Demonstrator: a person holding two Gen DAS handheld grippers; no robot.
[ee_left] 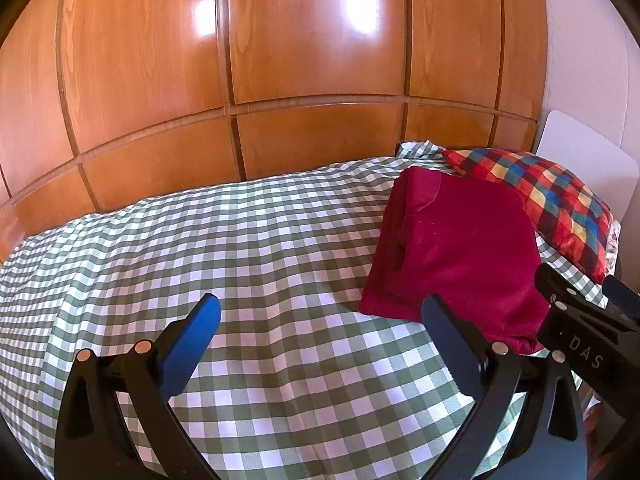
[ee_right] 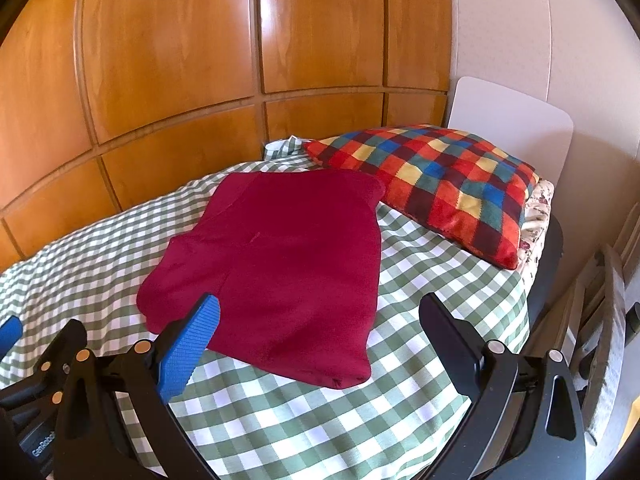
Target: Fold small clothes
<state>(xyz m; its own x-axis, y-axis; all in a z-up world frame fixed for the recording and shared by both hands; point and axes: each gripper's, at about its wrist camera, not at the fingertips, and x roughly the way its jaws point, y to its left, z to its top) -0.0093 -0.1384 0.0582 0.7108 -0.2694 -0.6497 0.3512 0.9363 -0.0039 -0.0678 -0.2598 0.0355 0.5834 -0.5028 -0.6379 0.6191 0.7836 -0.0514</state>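
Note:
A dark red garment lies folded flat on the green-and-white checked cloth. My left gripper hovers open above the bare cloth, to the left of the garment's near edge; its right finger overlaps the garment's near corner in view. My right gripper is open too, its blue left fingertip in front of the garment's near-left part and its black right finger over the cloth. Nothing is held. The right gripper's black body shows at the right of the left wrist view.
A multicoloured checked cushion lies behind the garment at the right, against a white board. Wooden panelled doors rise behind the surface. A grey chair stands beyond the right edge.

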